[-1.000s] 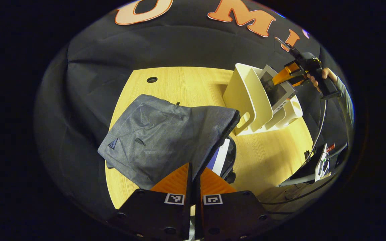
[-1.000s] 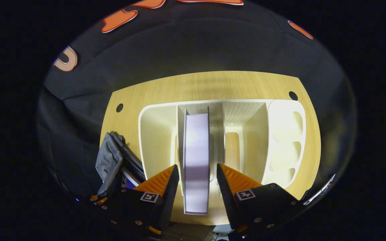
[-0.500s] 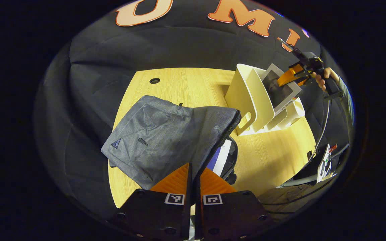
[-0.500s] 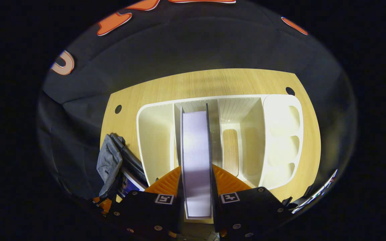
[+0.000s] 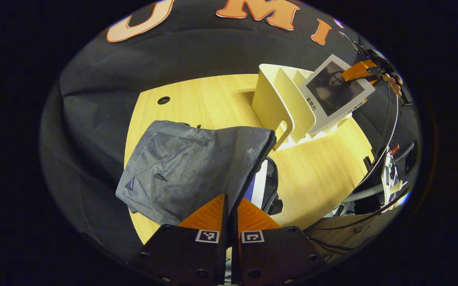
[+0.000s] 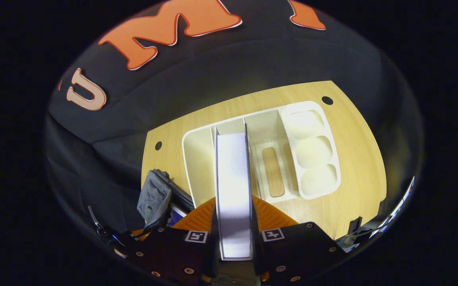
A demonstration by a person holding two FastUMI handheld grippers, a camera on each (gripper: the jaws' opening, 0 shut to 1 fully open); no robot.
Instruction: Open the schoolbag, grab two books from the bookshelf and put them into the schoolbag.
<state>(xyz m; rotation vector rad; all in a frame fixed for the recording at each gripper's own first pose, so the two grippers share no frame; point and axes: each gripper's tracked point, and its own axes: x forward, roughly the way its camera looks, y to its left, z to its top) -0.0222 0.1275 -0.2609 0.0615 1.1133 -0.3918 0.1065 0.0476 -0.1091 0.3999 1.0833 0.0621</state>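
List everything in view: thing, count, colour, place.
Grey fabric schoolbag: one, grey, lying on the table's left part, its flap edge pinched in the left claw.
White-covered book with a dark picture: one, white, held above the rack by the right claw.
Blue-and-white book: one, inside the open schoolbag.
Cream plastic book rack: one, cream, on the table beside the schoolbag.
Light wooden table: one, yellow-tan.
Left claw: one, shut on the schoolbag.
Right claw: one, shut on the white-covered book.
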